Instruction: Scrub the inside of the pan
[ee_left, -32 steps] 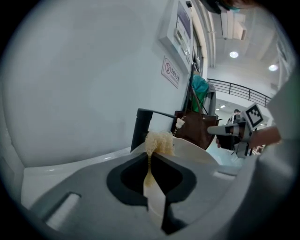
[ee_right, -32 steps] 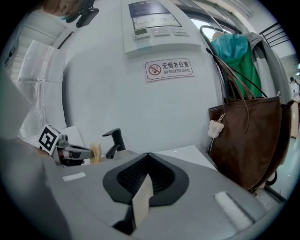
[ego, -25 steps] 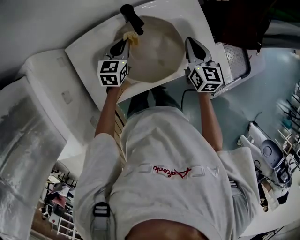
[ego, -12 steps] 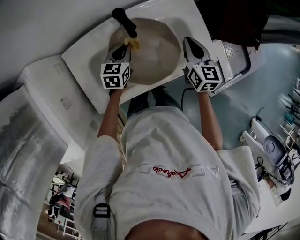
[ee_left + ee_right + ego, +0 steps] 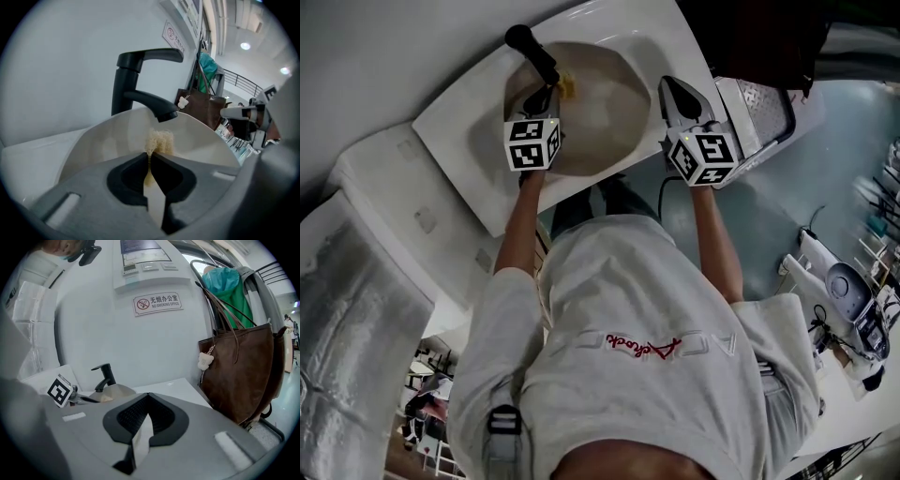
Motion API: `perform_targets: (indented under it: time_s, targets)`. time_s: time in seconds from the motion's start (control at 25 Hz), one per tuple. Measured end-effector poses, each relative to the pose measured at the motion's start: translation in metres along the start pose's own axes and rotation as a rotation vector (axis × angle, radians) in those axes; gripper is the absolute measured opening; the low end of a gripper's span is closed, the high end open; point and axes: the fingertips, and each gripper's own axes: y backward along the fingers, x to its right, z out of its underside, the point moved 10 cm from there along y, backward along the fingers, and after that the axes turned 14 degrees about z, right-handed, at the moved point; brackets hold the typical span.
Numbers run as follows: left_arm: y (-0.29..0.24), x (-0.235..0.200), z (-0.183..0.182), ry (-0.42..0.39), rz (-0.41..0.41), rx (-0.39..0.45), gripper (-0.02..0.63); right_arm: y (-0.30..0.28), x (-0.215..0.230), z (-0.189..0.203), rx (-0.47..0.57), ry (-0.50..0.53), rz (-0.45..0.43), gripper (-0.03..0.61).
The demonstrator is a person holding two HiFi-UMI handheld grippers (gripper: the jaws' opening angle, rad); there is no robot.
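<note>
L gripper (image 5: 150, 155) is clamping sponge (image 5: 159, 140) inside pan (image 5: 605, 112). Scrubbing is prob. underway, finish unclear. R gripper (image 5: 146, 399) is idling, jaws together, empty.

Cream pan (image 5: 609, 103), black faucet (image 5: 136, 75), pale-yellow sponge (image 5: 159, 140), brown bag (image 5: 239, 376) — black-and-white square markers on the cubes (image 5: 531, 143).

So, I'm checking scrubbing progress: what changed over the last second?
The left tongs, shut on the sponge, slid it slightly across the pan wall, nearer the faucet. The right tongs stayed shut and empty beside the pan's rim.
</note>
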Motion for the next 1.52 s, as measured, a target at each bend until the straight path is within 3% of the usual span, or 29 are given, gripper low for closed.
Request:
perform_targets:
  time_s: [0.32,0.56,0.96,1.36,1.44,1.52]
  targets:
    - [-0.018,-0.009,-0.002,0.02,-0.052,0.016,0.021,0.0,0.011,0.005,-0.023,0.003,0.016,0.006]
    - [-0.033,-0.002,-0.006,-0.001,-0.029,0.006,0.021,-0.001,0.017,0.006,-0.031,-0.002,0.028,0.006]
    - [-0.064,0.032,-0.008,-0.084,0.068,-0.038,0.021,0.003,0.023,0.017,-0.053,-0.018,0.032,0.006]
    - [-0.079,0.068,0.0,-0.141,0.175,-0.085,0.021,0.002,0.007,0.034,-0.113,-0.048,-0.045,0.008]
    - [-0.077,0.07,0.001,-0.145,0.173,-0.087,0.021,0.001,0.004,0.038,-0.127,-0.068,-0.077,0.099]
    - [-0.072,0.066,0.002,-0.133,0.159,-0.085,0.021,-0.001,0.002,0.04,-0.144,-0.083,-0.105,0.128]
